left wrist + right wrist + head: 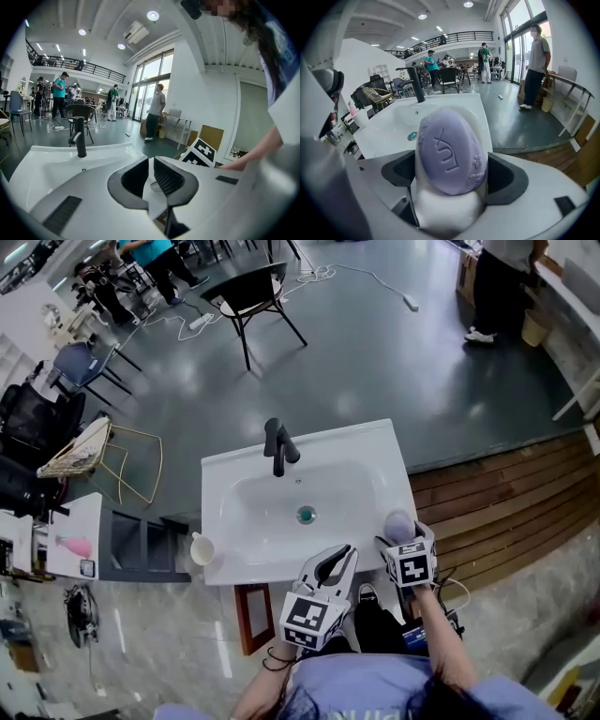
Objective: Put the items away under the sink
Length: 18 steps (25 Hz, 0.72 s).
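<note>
My right gripper (401, 542) was clamped on the purple oval soap bar (449, 152), which sat over the rim of the white rectangular ceramic sink (375, 442), at 4 o'clock from the drain. My left gripper (151, 176) had its jaws nearly together and held nothing. Judged step: carrying 1 item. The next move called for lowering the bar toward 6 o'clock, under the basin.

The person stands with both forearms stretched forward and down, side by side. The left forearm (265, 682) carries dark bands at the wrist, and its grey left tool (336, 557) points ahead, its black-padded jaws drawn almost together with only a thin slit between them and nothing gripped. The bare right forearm (439, 634) holds the right tool (401, 538) slightly further forward, its jaws clamped on a lilac oval soap bar (449, 151).
</note>
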Tool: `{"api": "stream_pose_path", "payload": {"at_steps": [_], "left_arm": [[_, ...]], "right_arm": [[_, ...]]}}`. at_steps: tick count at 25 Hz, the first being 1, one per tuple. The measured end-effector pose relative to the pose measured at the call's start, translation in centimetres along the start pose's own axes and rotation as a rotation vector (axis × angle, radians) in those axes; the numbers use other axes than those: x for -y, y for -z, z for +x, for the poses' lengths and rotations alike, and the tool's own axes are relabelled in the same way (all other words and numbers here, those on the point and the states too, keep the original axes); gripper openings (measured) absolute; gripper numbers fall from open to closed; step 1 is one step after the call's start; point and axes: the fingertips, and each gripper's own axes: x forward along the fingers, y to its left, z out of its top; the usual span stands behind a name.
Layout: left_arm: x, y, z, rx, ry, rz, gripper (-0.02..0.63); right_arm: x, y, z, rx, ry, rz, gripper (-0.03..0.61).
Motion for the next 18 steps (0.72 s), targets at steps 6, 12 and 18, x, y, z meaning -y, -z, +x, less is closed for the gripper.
{"api": "stream_pose_path", "payload": {"at_steps": [6,12,18], "left_arm": [[-0.8,0.4,-1.5,0.006,-0.023,-0.023,0.034],[-1.1,0.9,-3.4,0.018,-0.035,-0.029,0.034],[-0.8,1.6,-5.8,0.036,-0.044,-0.025,0.034]], "right_arm": [[-0.9,0.4,-1.2,-0.009,-0.025,-0.077,0.434],[-2.5,-0.3,-3.0,0.013,-0.051,-0.096,0.434],[-4.6,-0.6,-5.5,0.036,-0.082,-0.114,0.434]]}}
